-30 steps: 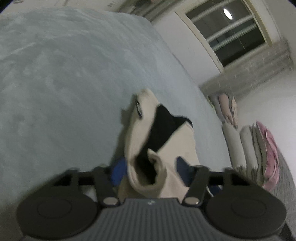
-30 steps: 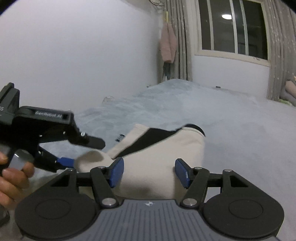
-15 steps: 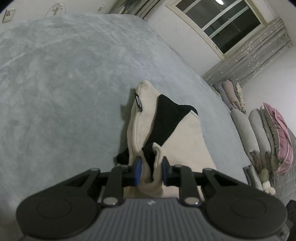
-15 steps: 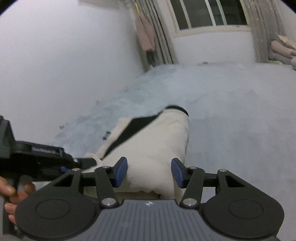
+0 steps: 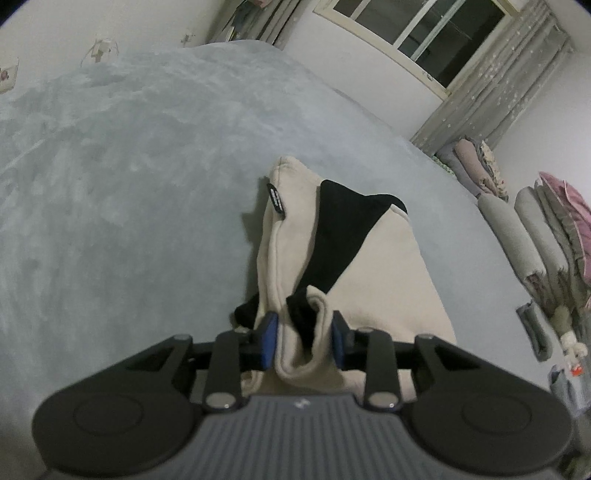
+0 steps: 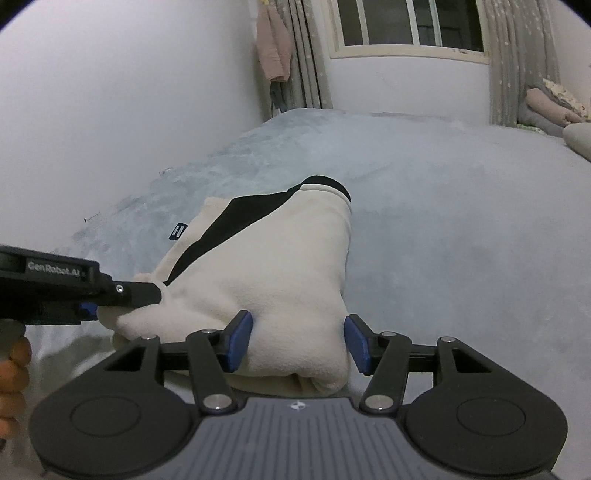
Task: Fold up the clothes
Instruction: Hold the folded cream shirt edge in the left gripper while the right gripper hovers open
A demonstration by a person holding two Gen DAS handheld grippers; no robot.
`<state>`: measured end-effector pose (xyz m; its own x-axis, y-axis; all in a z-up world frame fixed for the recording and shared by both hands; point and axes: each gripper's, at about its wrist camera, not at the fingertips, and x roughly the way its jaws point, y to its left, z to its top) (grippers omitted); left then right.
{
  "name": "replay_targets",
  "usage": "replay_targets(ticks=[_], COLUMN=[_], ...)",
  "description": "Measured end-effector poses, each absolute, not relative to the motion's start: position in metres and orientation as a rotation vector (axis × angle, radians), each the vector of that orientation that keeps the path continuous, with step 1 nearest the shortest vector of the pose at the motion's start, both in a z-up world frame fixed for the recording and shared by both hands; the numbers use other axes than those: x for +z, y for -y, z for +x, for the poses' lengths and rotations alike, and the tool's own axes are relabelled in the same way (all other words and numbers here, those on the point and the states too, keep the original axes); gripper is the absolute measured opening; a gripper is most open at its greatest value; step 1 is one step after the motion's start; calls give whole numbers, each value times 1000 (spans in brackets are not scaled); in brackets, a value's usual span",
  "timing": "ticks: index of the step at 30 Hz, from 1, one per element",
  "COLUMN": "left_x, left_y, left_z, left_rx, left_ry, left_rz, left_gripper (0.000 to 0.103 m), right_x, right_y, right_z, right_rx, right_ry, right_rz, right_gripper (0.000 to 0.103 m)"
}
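1. Left wrist: my left gripper (image 5: 303, 341) has just eased its jaws wider, a cream-and-black fleece garment (image 5: 373, 266) fold bunched between them on the grey-blue bedspread (image 5: 122, 206); rolled bedding (image 5: 532, 236) lines the window (image 5: 424, 33) side.
2. Right wrist: my right gripper (image 6: 297, 343), half open, straddles the garment's near corner; only here a pink cloth (image 6: 273, 48) hangs by the curtain (image 6: 308, 55), and my hand (image 6: 13, 387) shows.

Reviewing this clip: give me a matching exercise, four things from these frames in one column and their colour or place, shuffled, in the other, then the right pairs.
Things:
1. garment
2. bed cover
3. small label
4. hanging cloth

Colour or place:
A. pink, beside the curtain
B. cream with a black panel
C. pale blue-grey, under the garment
D. dark, at the garment's edge

Pairs: 1-B, 2-C, 3-D, 4-A
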<state>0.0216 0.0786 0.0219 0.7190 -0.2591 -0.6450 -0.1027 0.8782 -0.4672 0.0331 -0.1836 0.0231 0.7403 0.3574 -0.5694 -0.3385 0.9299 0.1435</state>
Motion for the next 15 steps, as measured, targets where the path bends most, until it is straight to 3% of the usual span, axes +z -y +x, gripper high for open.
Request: replay_targets(ticks=[2, 4, 6, 15], left_x=[23, 23, 24, 24], left_y=[-76, -76, -75, -69], left_z=[22, 22, 21, 18], left_rx=[-84, -82, -81, -74], left_ry=[-772, -773, -775, -772], left_rz=[-492, -490, -490, -451], left_gripper=[29, 29, 29, 30], right_x=[30, 40, 47, 22], right_y=[184, 180, 174, 160], right_z=[33, 30, 27, 26], right_rx=[388, 394, 410, 396], right_ry=[-619, -583, -563, -598], right_rz=[45, 31, 10, -100], right_gripper=[53, 43, 25, 23])
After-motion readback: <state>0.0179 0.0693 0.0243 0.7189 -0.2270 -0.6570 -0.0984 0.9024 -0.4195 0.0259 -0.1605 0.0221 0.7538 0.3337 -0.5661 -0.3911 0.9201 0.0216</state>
